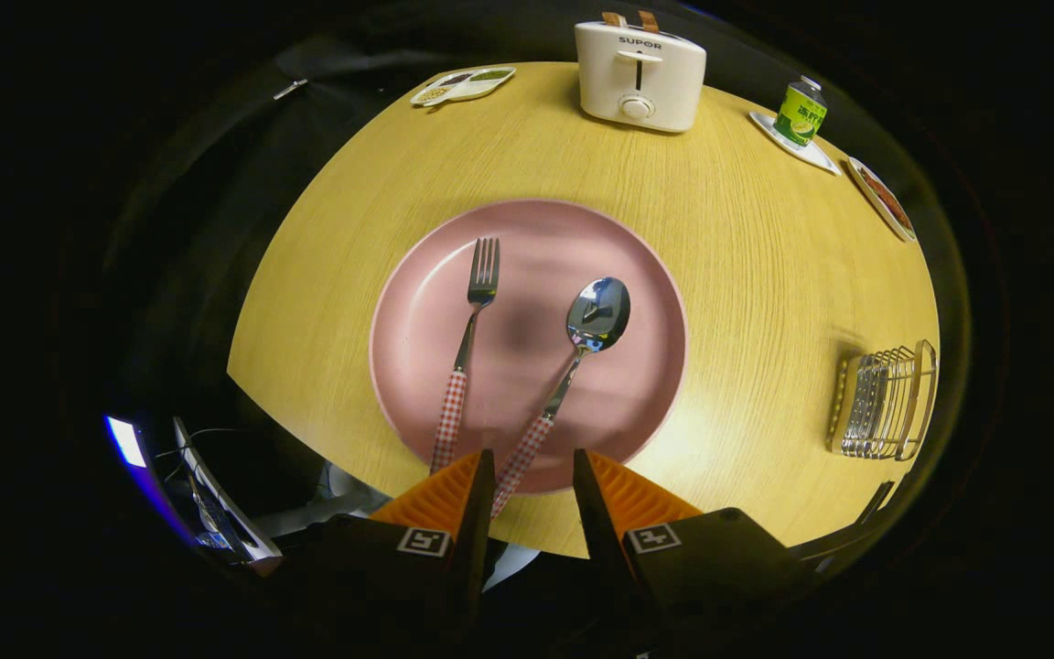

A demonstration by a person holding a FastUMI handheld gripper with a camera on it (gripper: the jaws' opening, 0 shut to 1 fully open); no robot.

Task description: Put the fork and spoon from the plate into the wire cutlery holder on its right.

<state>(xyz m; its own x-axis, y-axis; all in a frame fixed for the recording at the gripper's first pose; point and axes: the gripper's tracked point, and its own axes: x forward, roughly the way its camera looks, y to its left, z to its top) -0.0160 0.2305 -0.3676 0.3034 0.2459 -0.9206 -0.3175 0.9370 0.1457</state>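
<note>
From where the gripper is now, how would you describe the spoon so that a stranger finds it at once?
Start at the big pink plate in the middle of the wooden table. Two utensils with red checked handles lie on it, just ahead of the open fingers. The spoon is the one nearer the wire cutlery holder; it has a round shiny bowl, while the fork beside it has tines.

The white toaster, far beyond the gripper and its spread, empty fingers, carries the word "SUPOR" in dark capital letters on its top edge. The green can, beyond and to the right, has print too small to read.
</note>
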